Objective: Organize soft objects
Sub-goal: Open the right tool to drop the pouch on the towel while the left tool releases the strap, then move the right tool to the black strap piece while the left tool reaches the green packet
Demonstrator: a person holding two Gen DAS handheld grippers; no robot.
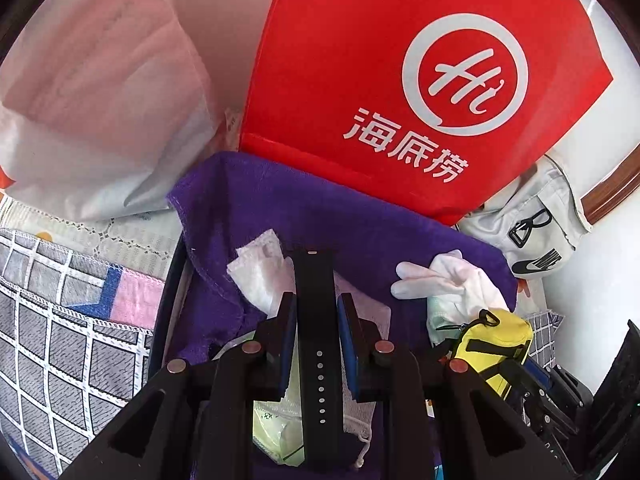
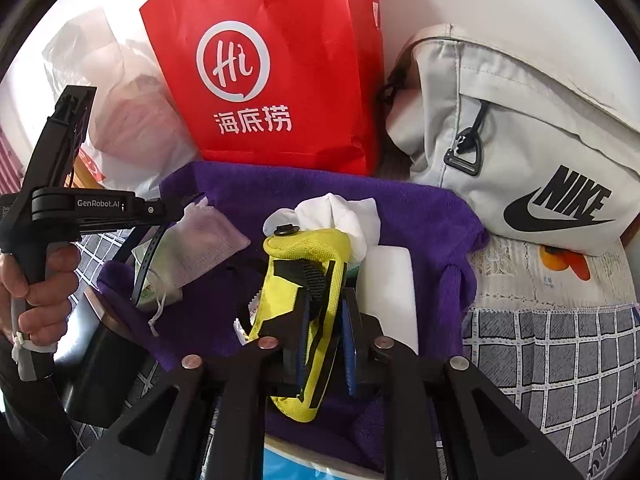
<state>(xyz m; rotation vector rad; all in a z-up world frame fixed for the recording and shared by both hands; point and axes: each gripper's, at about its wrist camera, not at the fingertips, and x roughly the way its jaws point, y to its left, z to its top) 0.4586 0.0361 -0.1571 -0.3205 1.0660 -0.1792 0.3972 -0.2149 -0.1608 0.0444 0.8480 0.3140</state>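
My left gripper (image 1: 316,304) is shut on a black strap (image 1: 318,360) with a row of holes, above a purple towel (image 1: 280,208) that lines a dark bin. In the right wrist view the left gripper (image 2: 192,202) comes in from the left and the strap (image 2: 148,256) hangs from it. My right gripper (image 2: 324,320) has a yellow pouch (image 2: 304,252) with black straps between its blue pads, which lie against its sides. On the towel (image 2: 400,208) lie a white glove (image 2: 344,216) and a white drawstring sachet (image 2: 200,244).
A red paper bag (image 2: 272,60) stands behind the bin, with a white plastic bag (image 2: 132,120) on its left and a grey Nike bag (image 2: 520,140) on its right. A grey checked cloth (image 2: 560,360) covers the surface. A hand (image 2: 36,280) holds the left gripper.
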